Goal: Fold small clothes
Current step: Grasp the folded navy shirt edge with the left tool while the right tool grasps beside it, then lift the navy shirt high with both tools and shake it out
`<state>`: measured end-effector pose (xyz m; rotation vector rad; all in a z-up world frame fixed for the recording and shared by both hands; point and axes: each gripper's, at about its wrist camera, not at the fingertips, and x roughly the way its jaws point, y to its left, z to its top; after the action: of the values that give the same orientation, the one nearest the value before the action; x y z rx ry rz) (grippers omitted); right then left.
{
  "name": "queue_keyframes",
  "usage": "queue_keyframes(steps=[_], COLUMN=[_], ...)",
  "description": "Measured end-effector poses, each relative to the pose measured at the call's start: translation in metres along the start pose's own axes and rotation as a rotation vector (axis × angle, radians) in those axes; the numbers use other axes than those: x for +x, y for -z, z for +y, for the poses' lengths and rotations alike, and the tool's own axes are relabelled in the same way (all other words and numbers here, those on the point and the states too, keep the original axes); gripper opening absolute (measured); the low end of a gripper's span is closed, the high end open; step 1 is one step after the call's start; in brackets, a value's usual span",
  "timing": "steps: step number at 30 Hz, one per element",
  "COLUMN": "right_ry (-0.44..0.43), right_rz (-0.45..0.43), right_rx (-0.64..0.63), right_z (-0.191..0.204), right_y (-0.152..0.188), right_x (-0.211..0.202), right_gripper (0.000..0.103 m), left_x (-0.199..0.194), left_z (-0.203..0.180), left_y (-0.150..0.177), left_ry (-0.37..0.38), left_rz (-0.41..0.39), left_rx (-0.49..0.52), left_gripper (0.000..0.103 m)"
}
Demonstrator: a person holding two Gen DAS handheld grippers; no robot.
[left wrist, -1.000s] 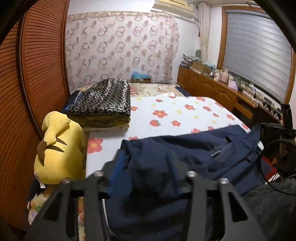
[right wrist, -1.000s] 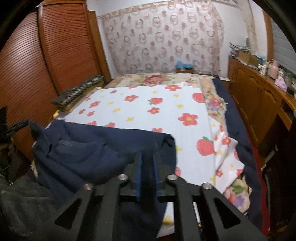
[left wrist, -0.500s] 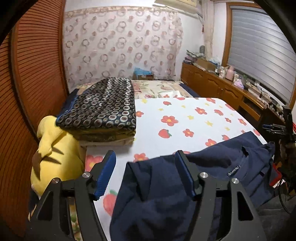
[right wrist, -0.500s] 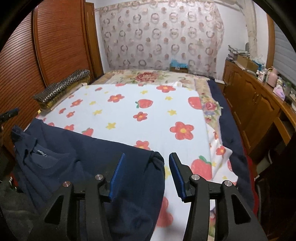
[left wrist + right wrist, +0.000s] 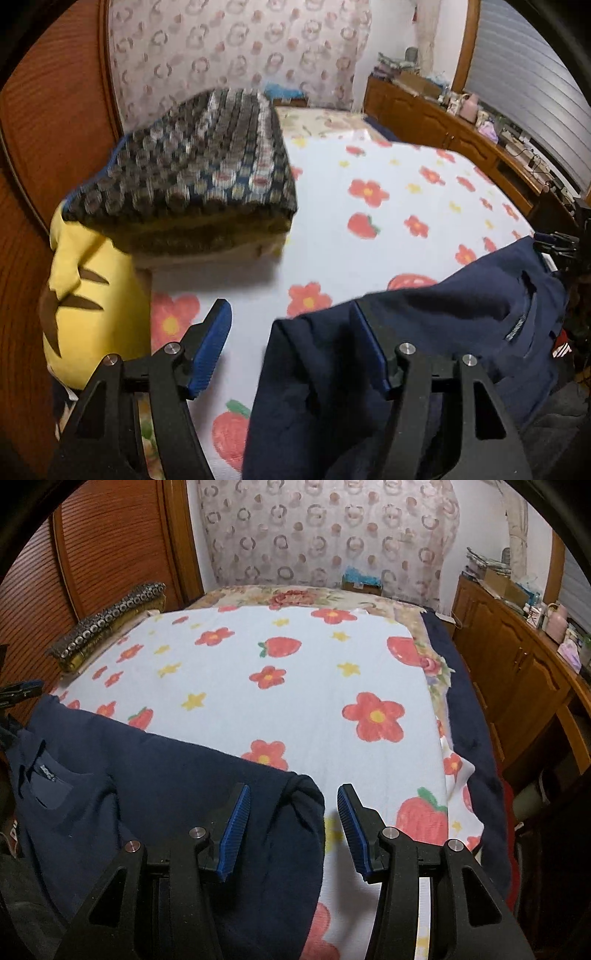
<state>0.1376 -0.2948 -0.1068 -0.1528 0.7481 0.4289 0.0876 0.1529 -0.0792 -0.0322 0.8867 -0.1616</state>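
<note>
A navy blue shirt lies spread across the near edge of the bed, on a white sheet with red flowers and strawberries. My left gripper is open over the shirt's left corner; the cloth lies slack between the jaws. In the right wrist view the shirt lies lower left, with its collar label at the far left. My right gripper is open over the shirt's right corner, and nothing is held.
A folded patterned blanket stack and a yellow plush toy sit at the bed's left side by a wooden wardrobe. A wooden cabinet with clutter runs along the right. The other gripper shows at the shirt's far corner.
Both grippers opened and let go of the shirt's corners, which now lie on the bed. The left gripper has swung left towards the blanket stack.
</note>
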Motion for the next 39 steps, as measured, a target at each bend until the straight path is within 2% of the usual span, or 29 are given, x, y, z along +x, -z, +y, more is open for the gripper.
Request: queue_keyframes(steps=[9,15,19,21,27,28,29,30,31,32,35,39], right_ry=[0.004,-0.002,-0.003,-0.002,-0.021,-0.029,-0.034,-0.04,-0.053,-0.069,-0.074,-0.114], right_rz=[0.026,0.034,0.037,0.037,0.039,0.041,0.039,0.039,0.039,0.04,0.033,-0.048], right_rx=[0.005,-0.001,0.001,0.001,-0.012,-0.023,-0.037,-0.052,-0.06,-0.064,-0.088,-0.046], right_z=[0.002,0.003,0.003,0.002,0.004,0.007,0.011,0.015,0.018,0.02,0.027,0.024], right_y=[-0.002,-0.002,-0.002,-0.002,-0.003,-0.002,-0.001,0.0,0.001,0.002,0.006,0.009], right_x=[0.0,-0.003,-0.004,-0.004,-0.001,-0.001,-0.002,-0.003,-0.004,-0.005,-0.01,-0.04], right_gripper=[0.059,0.059,0.059,0.059,0.058,0.055,0.046,0.035,0.029,0.016,0.01,0.009], left_x=[0.011,0.012,0.014,0.015,0.015,0.014,0.014,0.013,0.011,0.009,-0.004,-0.048], left_z=[0.001,-0.001,-0.002,-0.003,-0.005,-0.006,-0.007,-0.008,-0.01,-0.011,-0.016,-0.025], left_y=[0.014,0.015,0.014,0.015,0.016,0.016,0.016,0.017,0.017,0.017,0.018,0.017], left_ry=[0.021,0.049,0.047,0.054,0.074,0.082,0.087,0.094,0.095,0.092,0.101,0.133], left_rz=[0.046,0.051,0.057,0.061,0.059,0.056,0.055,0.052,0.045,0.039,-0.004,-0.13], left_rx=[-0.019,-0.011,-0.005,-0.004,-0.003,-0.001,0.001,0.005,0.007,0.01,0.006,-0.018], left_gripper=[0.067,0.055,0.053,0.05,0.028,0.023,0.017,0.014,0.012,0.011,0.01,0.009])
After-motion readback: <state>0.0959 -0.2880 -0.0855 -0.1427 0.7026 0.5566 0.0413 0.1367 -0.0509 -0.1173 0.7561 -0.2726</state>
